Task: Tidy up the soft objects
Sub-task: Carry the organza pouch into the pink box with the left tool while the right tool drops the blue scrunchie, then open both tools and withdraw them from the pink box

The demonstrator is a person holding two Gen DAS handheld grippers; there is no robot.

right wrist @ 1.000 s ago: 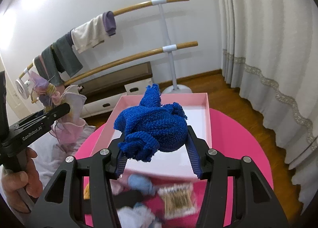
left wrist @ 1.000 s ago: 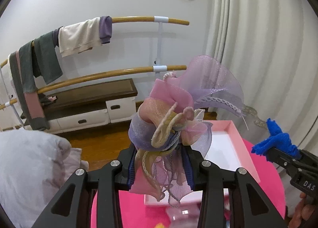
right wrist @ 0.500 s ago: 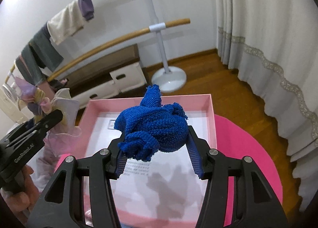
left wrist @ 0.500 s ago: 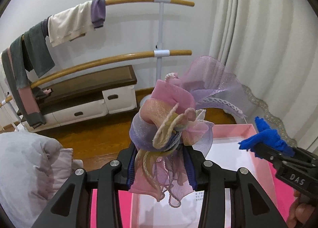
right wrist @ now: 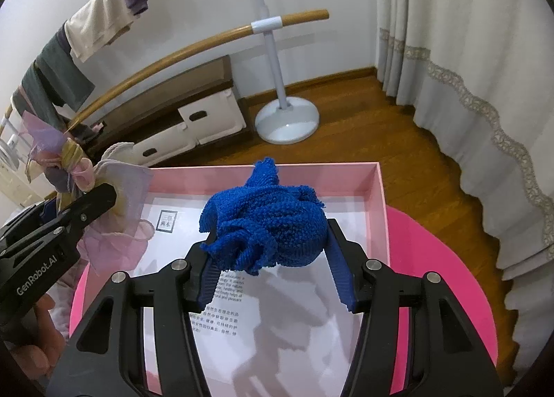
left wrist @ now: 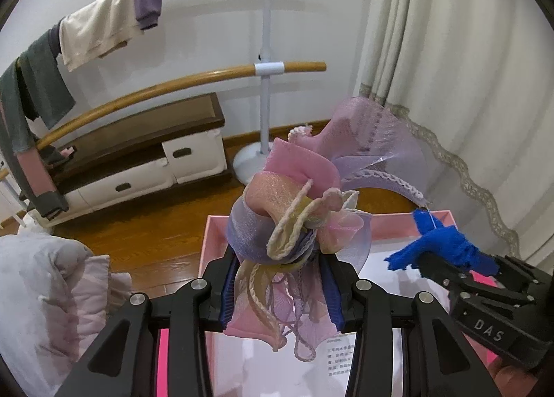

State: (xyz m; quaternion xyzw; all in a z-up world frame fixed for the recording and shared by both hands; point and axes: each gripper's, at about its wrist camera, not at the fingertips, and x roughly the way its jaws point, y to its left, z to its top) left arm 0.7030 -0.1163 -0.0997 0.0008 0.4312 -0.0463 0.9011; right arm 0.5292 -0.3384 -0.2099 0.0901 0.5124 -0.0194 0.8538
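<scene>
Left gripper point(left wrist: 280, 288): jaws closed on a bundle of pastel organza ribbons point(left wrist: 294, 223), pink, lilac and cream, with cords hanging below the pads. The blue ribbed pads press the bundle from both sides.

Ribbon bundle position: held in the air above the near left part of the pink box point(left wrist: 214, 234); no part of it touches the box floor in the left wrist view. A sheer lilac loop stands up and to the right of the grip.

Right gripper point(right wrist: 273, 268): jaws partly closed around a crumpled blue knitted cloth point(right wrist: 266, 223), which fills the gap between the pads and bulges out above them.

Blue cloth position: lifted above the middle of the pink box point(right wrist: 379, 196), with its shadow on the white printed sheet point(right wrist: 242, 327) that lines the box bottom.

Grippers to each other: side by side over the box, left one near the left wall, right one toward the centre; they are apart. In the right wrist view the left gripper point(right wrist: 79, 210) shows at the left edge with the ribbons on its tip.

Box: open, shallow, pink walls, resting on a round bright pink counter point(right wrist: 439, 275).

Surroundings: wooden rails on a white stand point(left wrist: 266, 61) with clothes point(left wrist: 100, 29) draped over them, a low cabinet point(left wrist: 138, 161), cream curtains point(right wrist: 467, 50), wooden floor point(right wrist: 346, 113).
</scene>
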